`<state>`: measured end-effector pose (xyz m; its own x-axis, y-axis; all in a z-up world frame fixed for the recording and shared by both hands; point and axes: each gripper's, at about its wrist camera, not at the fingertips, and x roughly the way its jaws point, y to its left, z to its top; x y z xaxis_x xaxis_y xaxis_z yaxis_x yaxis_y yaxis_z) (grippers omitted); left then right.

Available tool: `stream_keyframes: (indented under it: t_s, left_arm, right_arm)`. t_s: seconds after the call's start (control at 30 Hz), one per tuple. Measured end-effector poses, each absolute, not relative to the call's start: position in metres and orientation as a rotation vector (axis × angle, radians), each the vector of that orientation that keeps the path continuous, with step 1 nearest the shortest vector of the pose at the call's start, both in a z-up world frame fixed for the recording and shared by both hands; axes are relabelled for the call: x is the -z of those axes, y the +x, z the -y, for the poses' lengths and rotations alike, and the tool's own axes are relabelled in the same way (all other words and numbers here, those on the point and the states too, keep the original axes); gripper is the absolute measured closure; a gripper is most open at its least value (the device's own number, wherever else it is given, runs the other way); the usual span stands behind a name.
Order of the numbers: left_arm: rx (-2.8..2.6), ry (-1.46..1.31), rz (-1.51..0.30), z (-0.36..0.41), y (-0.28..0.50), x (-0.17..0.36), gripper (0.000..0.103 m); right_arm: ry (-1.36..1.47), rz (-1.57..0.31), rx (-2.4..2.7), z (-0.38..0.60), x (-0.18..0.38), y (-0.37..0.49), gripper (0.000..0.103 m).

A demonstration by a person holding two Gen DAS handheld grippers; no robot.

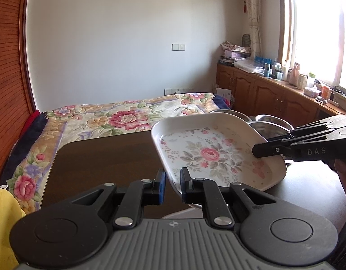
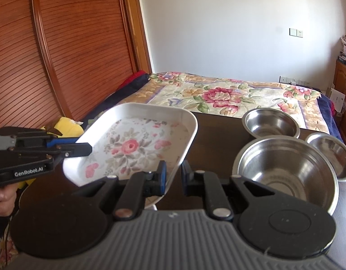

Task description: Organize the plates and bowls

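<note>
A white square plate with a pink rose pattern [image 1: 209, 153] hangs tilted above the dark wooden table [image 1: 94, 162]. My left gripper [image 1: 173, 180] is shut on its near rim, one finger on each side of the edge. My right gripper [image 1: 255, 151] clamps the opposite rim. In the right wrist view the same plate [image 2: 132, 146] sits between the right gripper [image 2: 174, 173] at its near corner and the left gripper [image 2: 88, 148] at its left edge. Three steel bowls stand on the table to the right: large [image 2: 285, 171], medium [image 2: 272, 123], small [image 2: 330, 155].
A bed with a floral blanket [image 1: 127, 117] lies just beyond the table. A slatted wooden wardrobe [image 2: 71, 56] stands at the left. Low cabinets [image 1: 274, 94] cluttered with bottles run under the window. A yellow object [image 2: 67, 126] lies by the table's left side.
</note>
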<state>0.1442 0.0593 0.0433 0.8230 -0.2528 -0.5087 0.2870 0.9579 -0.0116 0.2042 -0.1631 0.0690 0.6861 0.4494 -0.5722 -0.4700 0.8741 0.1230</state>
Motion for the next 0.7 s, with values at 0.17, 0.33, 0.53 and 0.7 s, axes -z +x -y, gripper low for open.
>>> stream_keyframes:
  t_s: [0.17, 0.33, 0.53, 0.7]
  left_arm:
    - [0.293, 0.075, -0.529, -0.056, 0.122, -0.042, 0.088]
    - [0.291, 0.072, -0.537, -0.058, 0.104, -0.04, 0.087]
    - [0.288, 0.056, -0.547, -0.062, 0.086, -0.033, 0.087]
    - [0.28, 0.042, -0.558, -0.064, 0.077, -0.025, 0.087]
  right_arm:
    - [-0.034, -0.622, -0.514, 0.168, -0.068, 0.189, 0.087]
    - [-0.025, -0.623, -0.528, 0.169, -0.064, 0.174, 0.087]
    - [-0.012, -0.633, -0.547, 0.167, -0.053, 0.16, 0.087]
    - [-0.013, -0.646, -0.559, 0.164, -0.044, 0.151, 0.087]
